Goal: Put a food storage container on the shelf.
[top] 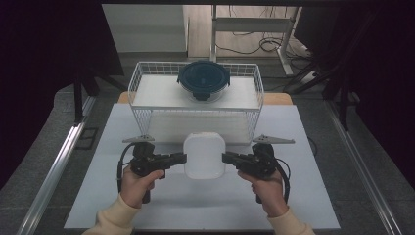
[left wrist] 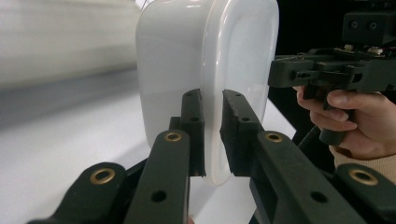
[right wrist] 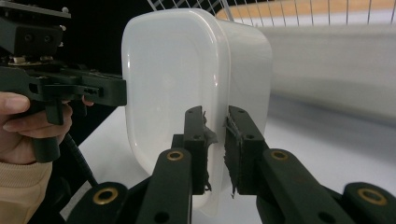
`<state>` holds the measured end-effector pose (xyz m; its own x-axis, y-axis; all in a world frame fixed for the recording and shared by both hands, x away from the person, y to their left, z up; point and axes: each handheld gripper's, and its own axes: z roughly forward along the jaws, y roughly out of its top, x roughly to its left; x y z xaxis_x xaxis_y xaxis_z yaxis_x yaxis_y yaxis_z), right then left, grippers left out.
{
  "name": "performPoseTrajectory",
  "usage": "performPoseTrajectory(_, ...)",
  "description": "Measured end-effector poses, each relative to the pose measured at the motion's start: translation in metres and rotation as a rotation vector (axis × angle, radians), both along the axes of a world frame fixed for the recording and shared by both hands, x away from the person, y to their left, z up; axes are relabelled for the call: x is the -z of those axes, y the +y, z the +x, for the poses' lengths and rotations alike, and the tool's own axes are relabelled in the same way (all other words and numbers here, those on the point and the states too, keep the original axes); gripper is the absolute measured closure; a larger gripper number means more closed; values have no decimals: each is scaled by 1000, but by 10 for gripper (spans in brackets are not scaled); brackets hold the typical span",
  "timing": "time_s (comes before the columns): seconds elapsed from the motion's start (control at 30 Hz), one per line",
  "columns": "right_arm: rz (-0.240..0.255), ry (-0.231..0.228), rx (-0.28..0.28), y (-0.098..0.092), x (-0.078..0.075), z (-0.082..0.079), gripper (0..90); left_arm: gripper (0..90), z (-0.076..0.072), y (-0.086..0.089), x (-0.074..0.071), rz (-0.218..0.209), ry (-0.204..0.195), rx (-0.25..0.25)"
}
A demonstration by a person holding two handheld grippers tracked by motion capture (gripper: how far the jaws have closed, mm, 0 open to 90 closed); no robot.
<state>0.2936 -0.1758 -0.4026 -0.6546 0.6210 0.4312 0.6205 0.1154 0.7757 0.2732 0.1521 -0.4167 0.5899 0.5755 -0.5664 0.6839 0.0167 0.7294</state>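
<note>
On the white table [top: 98,196], centre front: one white lidded container [top: 204,154], just before a white wire basket [top: 142,78] with a dark round lidded container [top: 203,80] on top. Left gripper [top: 183,157] clamped on its left rim; right gripper [top: 225,157] clamped on its right rim. Both grippers hand-held.

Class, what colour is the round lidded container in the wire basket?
Dark blue container, clearest in the high view.

- White container [left wrist: 205,70]: glossy, smooth plastic.
- Basket [top: 195,105]: white-coated wire mesh.
- Round lid [top: 203,78]: dark blue plastic, slight sheen.
- Gripper [right wrist: 215,140] pads [right wrist: 233,140]: black, matt, frayed edges.
- Table [top: 122,196]: matt white.
</note>
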Motion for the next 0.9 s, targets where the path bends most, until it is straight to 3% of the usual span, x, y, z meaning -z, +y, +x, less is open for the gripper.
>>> performPoseTrajectory(0.4, 1, -102, -5, 0, -56, -6, 785, 804, -3, 1, -52, -11, -103, 6)
performPoseTrajectory(0.63, -5, -156, 5, 3, -85, -5, 784, 802, 3, 4, -78, -25, -142, 7)
performPoseTrajectory(0.9, 7, -189, -3, 9, -123, 12, 785, 799, 29, 12, -119, -20, -149, 12)
